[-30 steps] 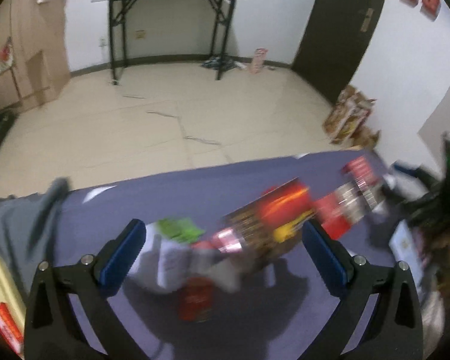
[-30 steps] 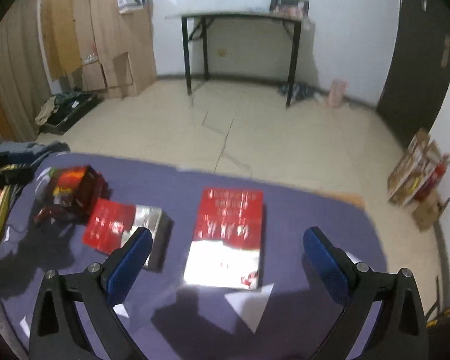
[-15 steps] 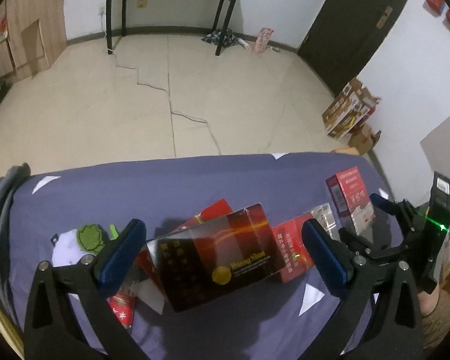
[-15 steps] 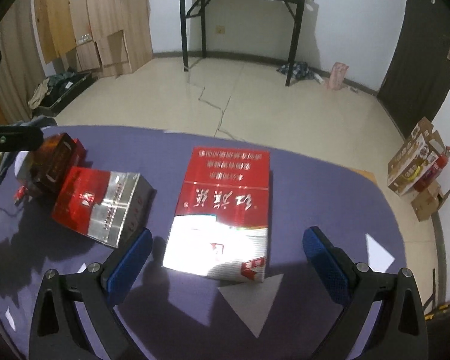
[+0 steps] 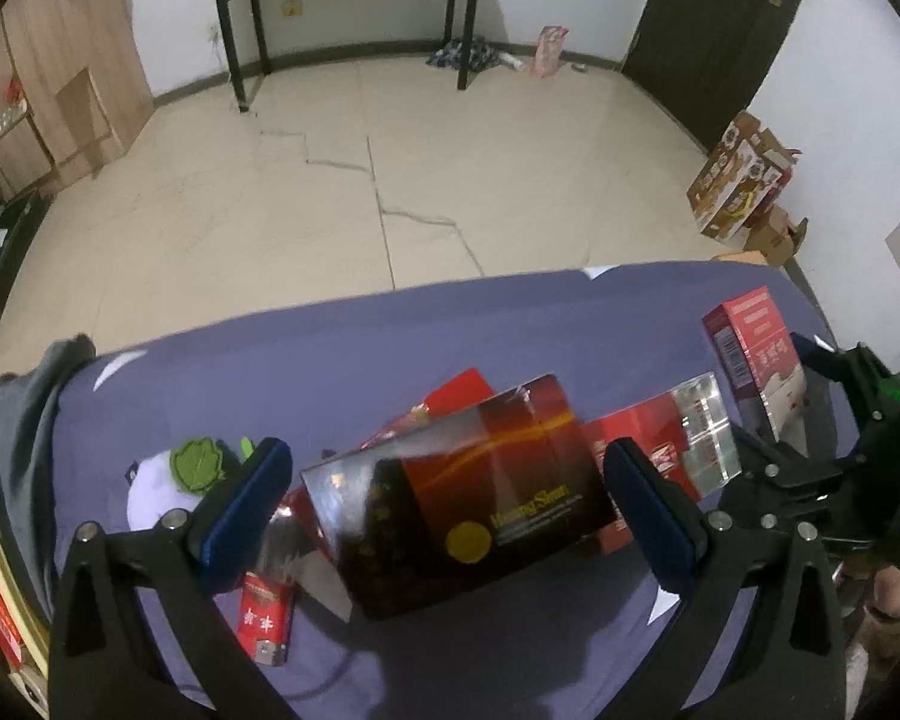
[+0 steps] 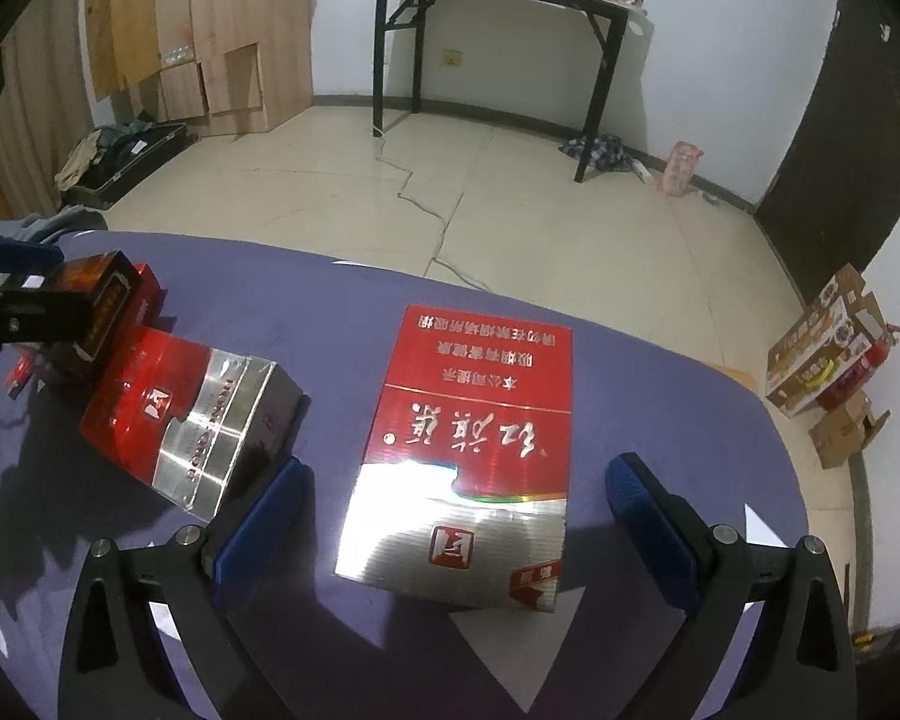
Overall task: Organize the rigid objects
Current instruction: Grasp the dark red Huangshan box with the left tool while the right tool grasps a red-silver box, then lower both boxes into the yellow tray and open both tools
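A: What do you see on my left gripper (image 5: 444, 504)?

B: Its jaws stand wide open. The dark red box (image 5: 459, 504) with the gold line lies between the blue pads (image 5: 243, 507), but I see a gap on each side, so nothing is gripped. The box rests tilted on a pile of smaller red packs on the purple table (image 5: 330, 360).

A: I agree. Just beside the box, on its right, I see the red and silver carton (image 5: 666, 444). Behind the box one red pack (image 5: 459, 387) shows a corner. A small red pack (image 5: 264, 621) lies near the left pad.

B: And the white thing with the green leaf (image 5: 195, 468)?

A: It lies on the table beside the left pad. I cannot tell what it is.

B: Now the right gripper (image 6: 453, 516).

A: Also wide open, holding nothing. The big flat red carton (image 6: 474, 420) with a silver end lies flat on the table between its fingers, not touching them. The print on it is upside down in my view.

B: In the right wrist view the red and silver carton (image 6: 192, 408) lies to the left of the flat one, apart from it, at an angle. Its far end meets the dark box (image 6: 99, 306).

A: In the left wrist view the right gripper (image 5: 810, 420) stands at the table's right edge, with the flat carton (image 5: 756, 354) in front of it.
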